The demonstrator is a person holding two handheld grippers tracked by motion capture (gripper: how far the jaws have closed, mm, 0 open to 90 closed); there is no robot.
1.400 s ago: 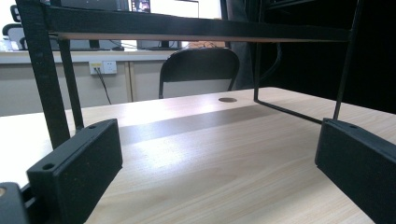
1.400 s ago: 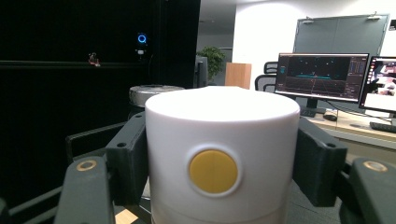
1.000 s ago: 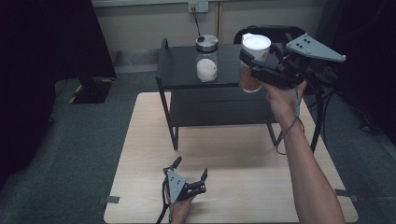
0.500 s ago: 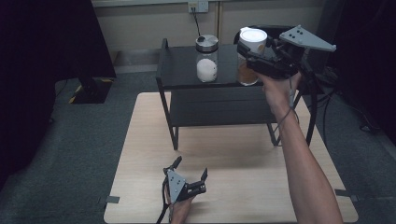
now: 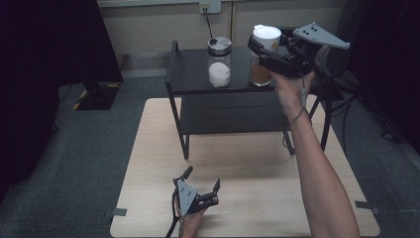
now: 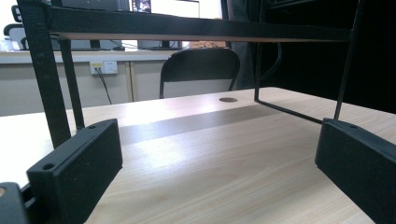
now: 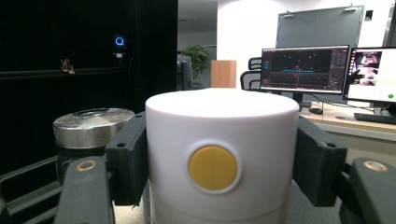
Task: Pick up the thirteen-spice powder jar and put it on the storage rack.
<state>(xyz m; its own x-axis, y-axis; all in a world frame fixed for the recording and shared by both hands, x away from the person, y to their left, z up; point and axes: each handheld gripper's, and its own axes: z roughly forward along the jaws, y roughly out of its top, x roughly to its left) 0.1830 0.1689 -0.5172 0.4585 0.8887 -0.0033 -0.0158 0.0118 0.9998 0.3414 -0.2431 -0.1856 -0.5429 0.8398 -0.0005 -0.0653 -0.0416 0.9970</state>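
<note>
1. The left gripper (image 5: pixel 202 187) rests near the front edge of the wooden tabletop (image 5: pixel 148 163), jaws spread wide with nothing between them. In the left gripper view its jaws frame bare wood, with the black shelf rack's (image 5: pixel 193 79) legs ahead. It poses little risk where it lies; the open wood around it and toward the tabletop's left edge leaves it free room.

2. The glass jar with the metal lid (image 5: pixel 219 67), holding something white, stands near the middle of the rack's top shelf. In the right gripper view it sits just beside the left jaw (image 7: pixel 91 128). The likely trouble is here: any sideways swing of the right gripper toward it could knock that jar over or off the shelf's back edge.

3. The right gripper (image 5: pixel 270 52) is clamped around the white-lidded jar (image 5: pixel 264 54), its jaws pressing the white lid (image 7: pixel 222 154) from both sides. The jar, with brownish contents, is at the right end of the top shelf, at or just above the surface; contact cannot be judged.

4. Gripping by the lid carries its own risk: if the lid is loose, the body could drop away when lifted, or the jar could tip on release.

5. The right shelf edge lies close beneath the hand, so a careless set-down could leave the jar overhanging. The safest open room appears to be upward and toward the tabletop's front.
</note>
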